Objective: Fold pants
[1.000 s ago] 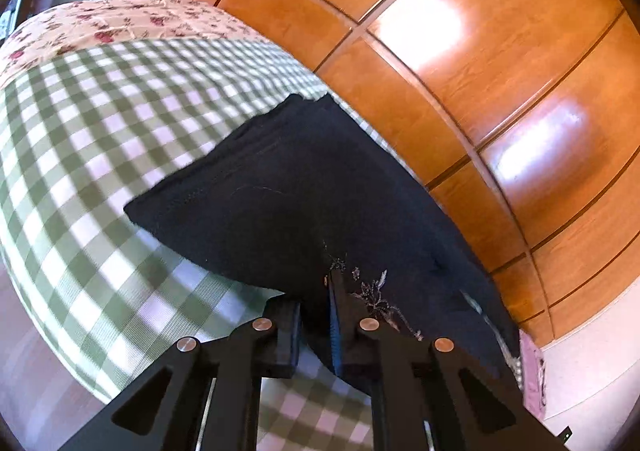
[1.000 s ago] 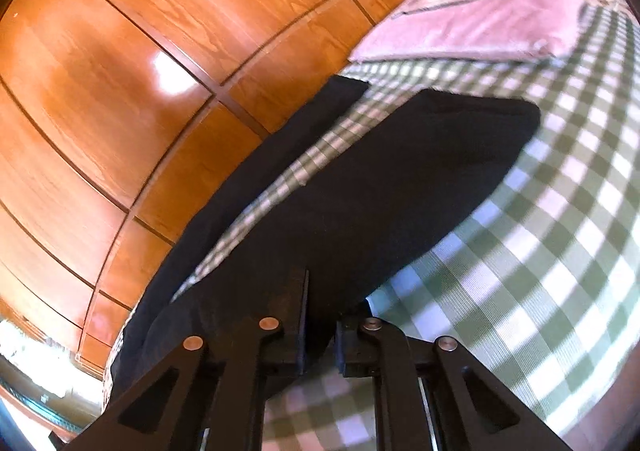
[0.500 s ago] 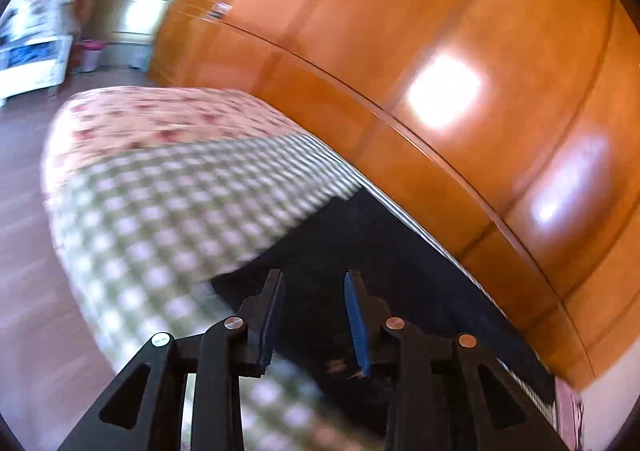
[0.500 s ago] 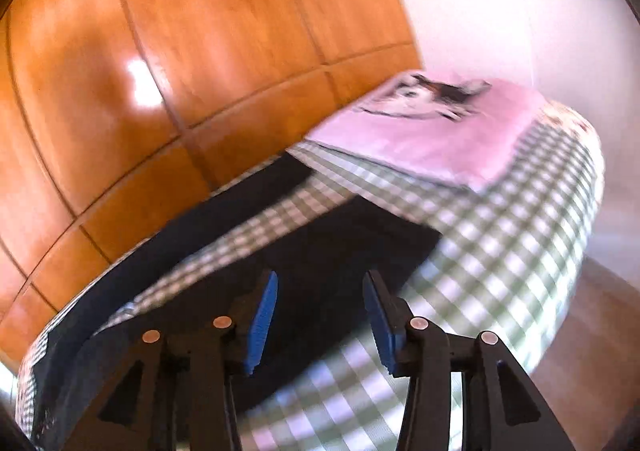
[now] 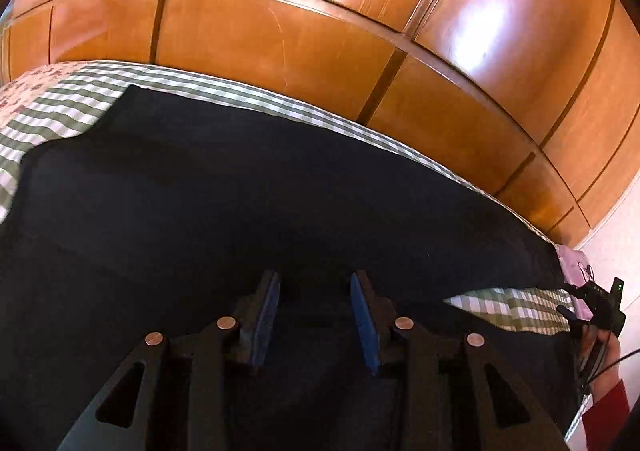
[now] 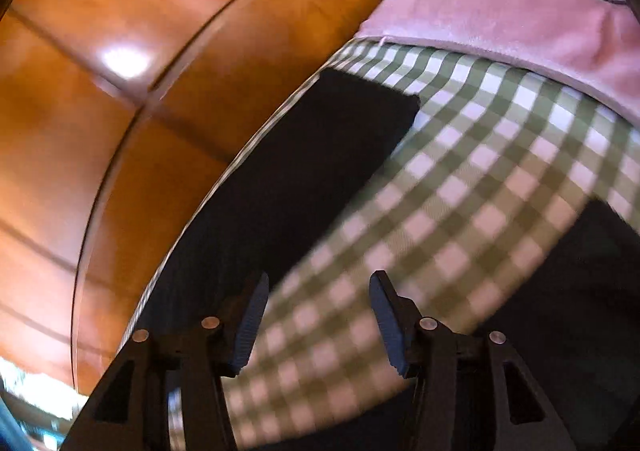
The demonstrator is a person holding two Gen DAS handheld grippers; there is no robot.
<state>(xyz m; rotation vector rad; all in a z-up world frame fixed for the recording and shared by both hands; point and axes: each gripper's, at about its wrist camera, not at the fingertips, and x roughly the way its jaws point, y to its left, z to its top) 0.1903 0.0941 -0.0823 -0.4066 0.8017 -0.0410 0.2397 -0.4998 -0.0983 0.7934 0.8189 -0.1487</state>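
- Left hand-held gripper (image 5: 314, 283): jaws opening, nothing gripped, above dark pants (image 5: 240, 203) filling frame centre.
- Right hand-held gripper (image 6: 318, 287): jaws opening, empty, over green checked bedsheet (image 6: 460, 187).

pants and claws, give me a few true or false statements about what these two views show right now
1. The pants are dark and lie on a green checked sheet. True.
2. The left claw is clamped on the pants. False: its jaws are opening, pads clear of the cloth.
3. The right claw has only checked sheet showing between its pads. True.
4. A pink pillow lies at one end of the bed. True.
5. The wall behind the bed is white tile. False: it is glossy wood panels.
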